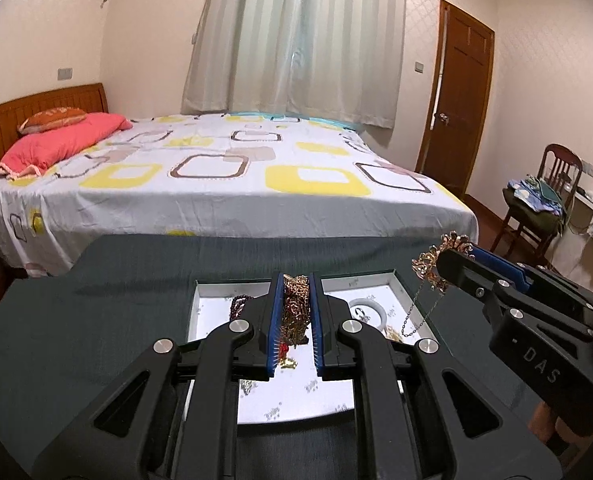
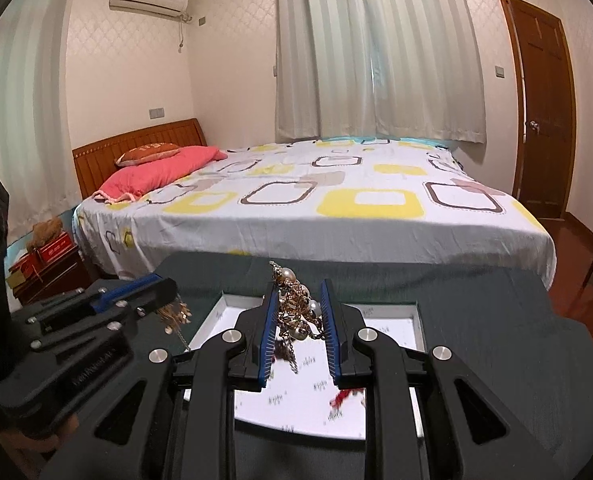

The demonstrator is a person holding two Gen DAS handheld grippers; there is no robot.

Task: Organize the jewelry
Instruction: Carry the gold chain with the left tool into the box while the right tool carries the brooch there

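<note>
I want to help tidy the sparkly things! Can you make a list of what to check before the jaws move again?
1. Left gripper holds its gold chain bundle: ok, jaws closed on it.
2. Right gripper holds the pearl and chain piece: ok.
3. The two bundles are separate: cannot tell; a thin chain hangs from the right one.
4. White tray sits under both grippers: ok.
5. Landing spot free: not ok everywhere; a white bangle and dark beads already lie in the tray.
6. Red piece below the right gripper is out of the way: cannot tell.
</note>
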